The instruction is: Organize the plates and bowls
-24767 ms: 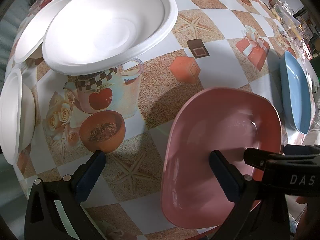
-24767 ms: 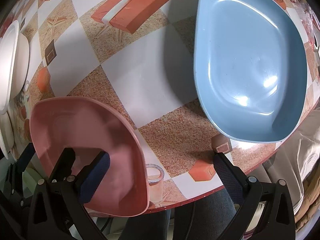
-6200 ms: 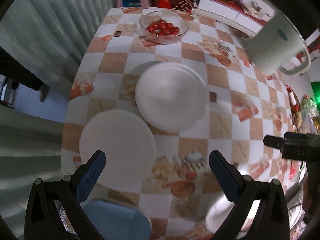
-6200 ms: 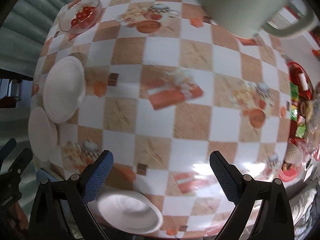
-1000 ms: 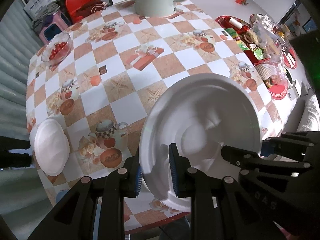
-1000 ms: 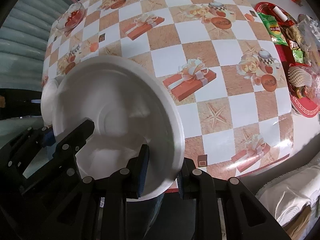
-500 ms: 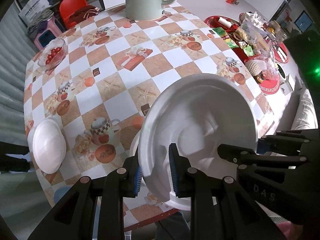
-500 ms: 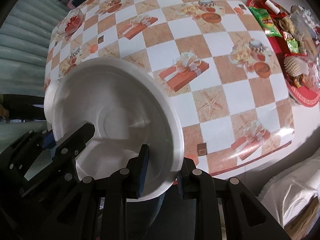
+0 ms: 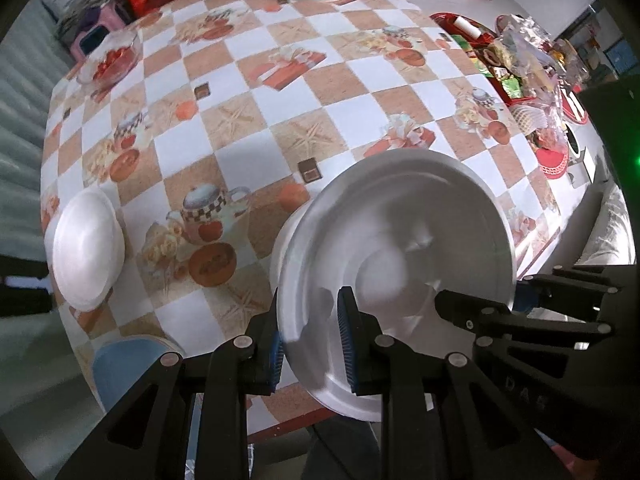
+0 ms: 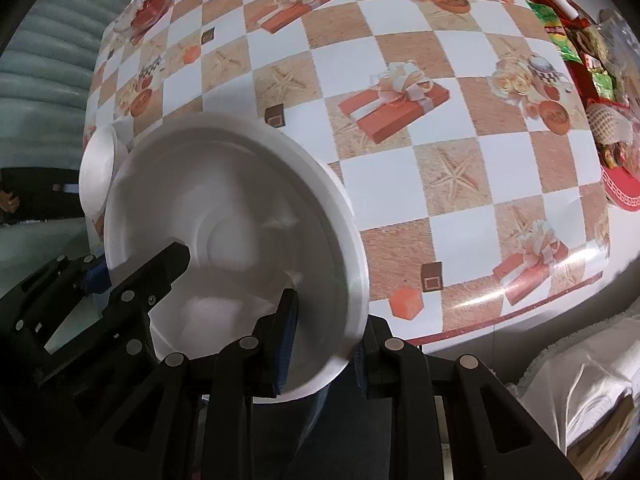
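Over table edge | both grippers' fingers pinch white plate (image 9: pixel 396 264) rim | blue dish (image 9: pixel 128 364) (left view only)

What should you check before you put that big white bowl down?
1. Left gripper pinches the bowl rim: ok.
2. Right gripper pinches the rim's other side: ok.
3. Bowl level: not ok, it is tilted.
4. Another white dish peeks out right beneath, a likely stacking spot: ok.
5. Whether the bowl touches that dish: cannot tell.
6. Small white bowl and blue plate sit off to the left: ok.
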### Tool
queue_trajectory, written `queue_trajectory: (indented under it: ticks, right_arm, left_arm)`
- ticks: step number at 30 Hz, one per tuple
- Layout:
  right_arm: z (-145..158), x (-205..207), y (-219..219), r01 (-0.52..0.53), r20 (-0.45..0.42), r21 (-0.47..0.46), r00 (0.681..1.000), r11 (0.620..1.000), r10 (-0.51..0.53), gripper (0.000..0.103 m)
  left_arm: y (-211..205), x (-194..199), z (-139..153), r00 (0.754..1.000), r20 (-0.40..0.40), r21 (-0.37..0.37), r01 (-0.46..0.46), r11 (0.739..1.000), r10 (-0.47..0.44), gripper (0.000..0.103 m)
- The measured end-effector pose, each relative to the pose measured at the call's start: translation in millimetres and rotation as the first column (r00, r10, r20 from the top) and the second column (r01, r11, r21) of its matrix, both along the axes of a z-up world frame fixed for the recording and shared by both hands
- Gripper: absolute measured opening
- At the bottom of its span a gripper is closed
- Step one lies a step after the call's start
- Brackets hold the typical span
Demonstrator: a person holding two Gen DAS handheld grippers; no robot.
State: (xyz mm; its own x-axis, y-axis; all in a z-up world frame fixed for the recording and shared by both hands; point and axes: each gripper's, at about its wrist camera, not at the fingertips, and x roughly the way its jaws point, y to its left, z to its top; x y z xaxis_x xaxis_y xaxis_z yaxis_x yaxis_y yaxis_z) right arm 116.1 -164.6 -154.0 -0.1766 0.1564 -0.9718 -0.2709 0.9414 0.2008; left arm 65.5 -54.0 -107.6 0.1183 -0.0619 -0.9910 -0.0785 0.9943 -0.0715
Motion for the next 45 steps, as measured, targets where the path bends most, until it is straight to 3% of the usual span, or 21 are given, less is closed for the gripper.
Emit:
queue_trajectory:
  ticks: [9, 11, 14, 15, 17, 19, 24, 29, 37, 40, 45]
  right_arm:
    - [-16, 6, 4, -0.014, -0.018, -0.023, 1.0, 1.0, 0.014, 0.027]
    - [-18, 8, 6, -0.024, -0.017, -0.017, 1.0, 1.0, 0.024, 0.027]
    - [-23, 11, 5, -0.033, -0.014, -0.052, 0.999, 0.998, 0.032, 0.028]
    - [-24, 12, 2, -0.026, -0.015, -0.063, 1.0, 0.998, 0.025, 0.031]
    - [-24, 15, -7, 0.01, -0.003, -0.083, 1.0, 0.997, -0.01, 0.075]
    - [-21, 20, -18, 0.049, 0.01, -0.079, 0.999, 0.996, -0.048, 0.084]
    - [-17, 31, -34, 0.089, 0.017, -0.11, 0.996, 0.99, -0.087, 0.084]
    - [-5, 44, -18, 0.051, 0.034, -0.1, 0.998, 0.994, -0.047, 0.084]
    - [18, 60, 77, -0.131, 0.062, -0.033, 0.989, 0.991, 0.132, 0.084]
    - [18, 59, 122, -0.197, 0.064, -0.017, 0.978, 0.98, 0.198, 0.084]
    - [7, 55, 182, -0.275, 0.073, -0.009, 0.959, 0.961, 0.275, 0.084]
  left_arm:
    - [4, -1, -18, 0.999, -0.033, -0.022, -0.016, 1.0, 0.016, 0.025]
    - [6, 0, -20, 0.999, -0.03, -0.026, -0.023, 0.999, 0.022, 0.03]
    - [10, 1, -20, 0.999, -0.013, -0.019, -0.032, 0.999, 0.032, 0.052]
    - [12, 1, -18, 0.999, 0.001, -0.011, -0.037, 0.999, 0.037, 0.064]
    - [17, -1, -13, 0.998, 0.038, -0.006, -0.051, 0.999, 0.051, 0.072]
    - [27, -3, -10, 0.996, 0.058, -0.014, -0.071, 0.997, 0.072, 0.08]
    - [55, -17, -12, 0.988, 0.044, -0.037, -0.145, 0.989, 0.147, 0.08]
    - [90, -35, -5, 0.968, 0.049, -0.038, -0.245, 0.969, 0.247, 0.08]
    - [165, -54, 13, 0.9, 0.088, 0.007, -0.429, 0.903, 0.427, 0.08]
    - [194, -58, 14, 0.869, 0.093, 0.025, -0.491, 0.871, 0.487, 0.08]
    - [230, -59, 3, 0.838, 0.083, 0.086, -0.546, 0.833, 0.54, 0.08]
